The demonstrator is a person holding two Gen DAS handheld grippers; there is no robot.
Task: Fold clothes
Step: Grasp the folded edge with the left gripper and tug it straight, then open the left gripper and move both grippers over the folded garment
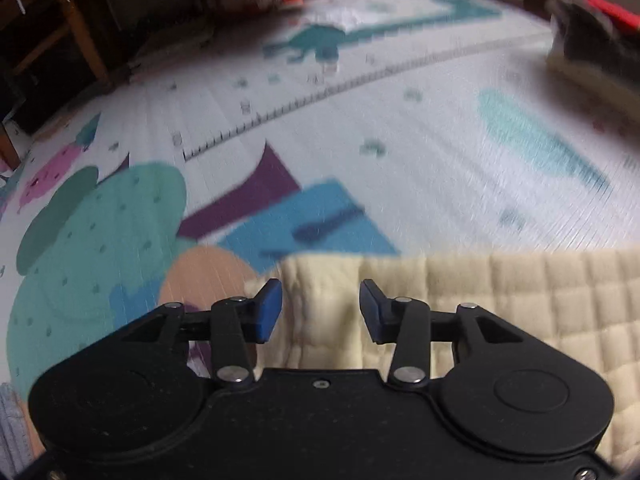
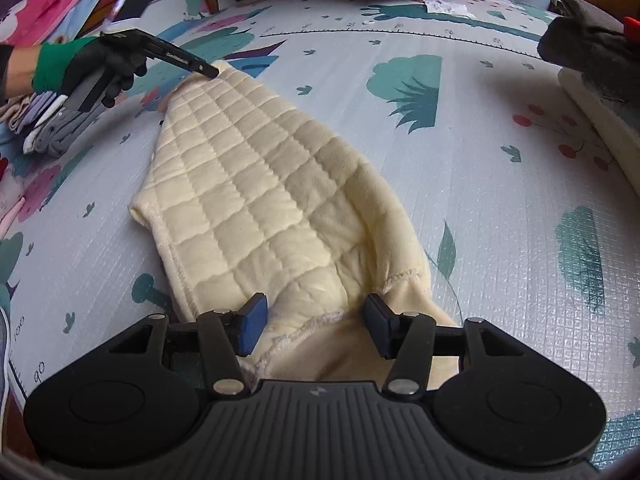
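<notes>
**Item: quilted garment (image 2: 256, 184), cream, in folding.** It is lying flat on the play mat (image 2: 500, 208), running from the far left, where the left gripper (image 1: 320, 312) is sitting at its far corner, to the near edge under the right gripper (image 2: 316, 330). It is looking partly folded, stitched hem showing at the near end.

**Left gripper.** Its jaws are standing apart with the garment's edge lying between and beneath them; the pads are not pressing on cloth. The left-wrist view is blurring, so contact with the fabric below cannot be told.

**Right gripper.** Its jaws are standing apart over the near hem, nothing pinched.

**Surroundings.** A folded stack (image 2: 56, 124) is sitting just beside the gloved hand (image 2: 100, 68); a dark pile (image 2: 592, 48) is lying well apart at the far right.

**Risks, as judged.**
- With neither end being held, any drag on one corner is likely skewing the fold or pulling the quilt out of square.
- Closing on the thick hem is risking a grab of only the top layer, leaving the under layer behind and bunching the fold.
- The left gripper, working close to the stack, is risking a knock that topples it.
- The plush cloth may be slipping from a shallow pinch on lifting.
</notes>
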